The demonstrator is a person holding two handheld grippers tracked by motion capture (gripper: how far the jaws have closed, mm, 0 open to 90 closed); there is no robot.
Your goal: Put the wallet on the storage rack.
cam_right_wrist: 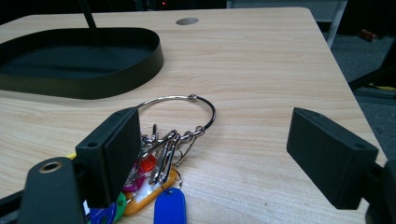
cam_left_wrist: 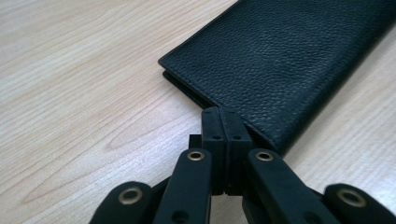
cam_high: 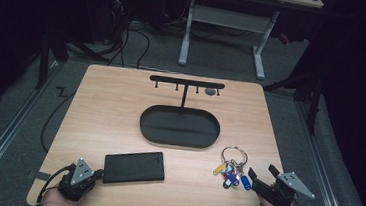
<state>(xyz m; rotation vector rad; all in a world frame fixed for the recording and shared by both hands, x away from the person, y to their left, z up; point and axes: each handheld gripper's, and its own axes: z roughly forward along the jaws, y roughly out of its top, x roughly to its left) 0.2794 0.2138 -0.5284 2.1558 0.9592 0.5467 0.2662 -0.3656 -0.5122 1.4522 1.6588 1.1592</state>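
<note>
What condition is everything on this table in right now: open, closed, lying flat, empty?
Wallet: closed, lying flat on the table.
Left claw: shut, tips at the wallet's near edge, gripping nothing.
Right claw: open wide, beside the keys.
Key ring: lying on the table with coloured tags, not held.
Oval tray: empty.
Hook rack: upright above the tray, nothing hanging.

Left gripper view: the black wallet (cam_left_wrist: 299, 60) runs off the top and right edges, and its near corner is hidden behind the closed jaws of the left gripper (cam_left_wrist: 223, 116), so contact there cannot be told. Right gripper view: the coloured key tags (cam_right_wrist: 154, 200) are cut by the bottom edge and partly hidden behind one jaw; the black tray (cam_right_wrist: 93, 79) leaves the left edge. High view: hooks on the rack (cam_high: 187, 82) too small to make out.
</note>
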